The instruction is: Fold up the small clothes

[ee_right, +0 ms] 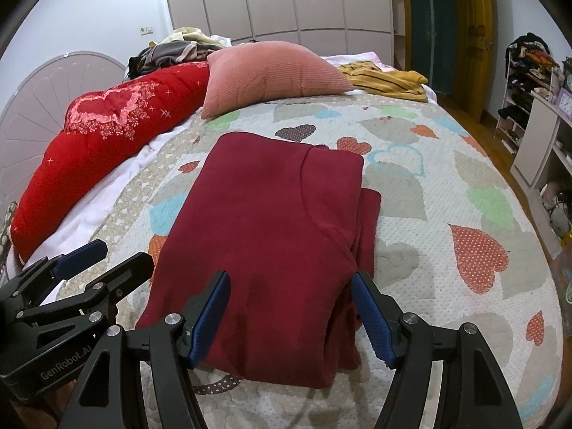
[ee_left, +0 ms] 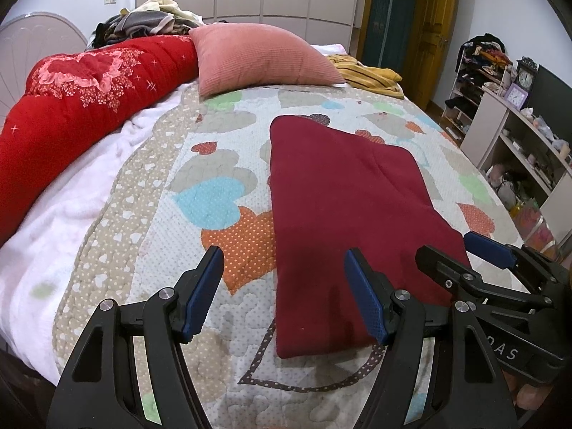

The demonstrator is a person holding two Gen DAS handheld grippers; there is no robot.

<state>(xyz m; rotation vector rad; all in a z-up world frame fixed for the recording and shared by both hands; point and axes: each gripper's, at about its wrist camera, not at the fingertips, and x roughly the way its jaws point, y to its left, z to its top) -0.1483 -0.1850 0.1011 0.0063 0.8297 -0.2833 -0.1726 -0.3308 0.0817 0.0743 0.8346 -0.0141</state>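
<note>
A: Okay, grippers first. The left gripper (ee_left: 284,295) has its jaws wide and nothing between the pads. Same for the right gripper (ee_right: 291,309): spread, empty, pads off the cloth.

B: Where's the garment?

A: The dark red garment (ee_right: 264,236) lies flat on the heart-print quilt (ee_right: 447,186), already folded into a long rectangle. Its near end sits just under both grippers. In the right wrist view a second layer pokes out along its right edge, so the stack is a bit uneven there.

B: Step?

A: I'd judge it mid-fold: the sides are in and the lengthwise fold is still to do. The next move likely calls for each gripper to pinch a near corner, catching all layers, then carry that end toward the far end by the pink pillow (ee_right: 275,71).

B: Any text?

A: "GenRobot.AI" on the left gripper's body in the right wrist view. On the right gripper's body in the left view there are only partial letters, something like "DAS". Nothing readable on the garment.
</note>
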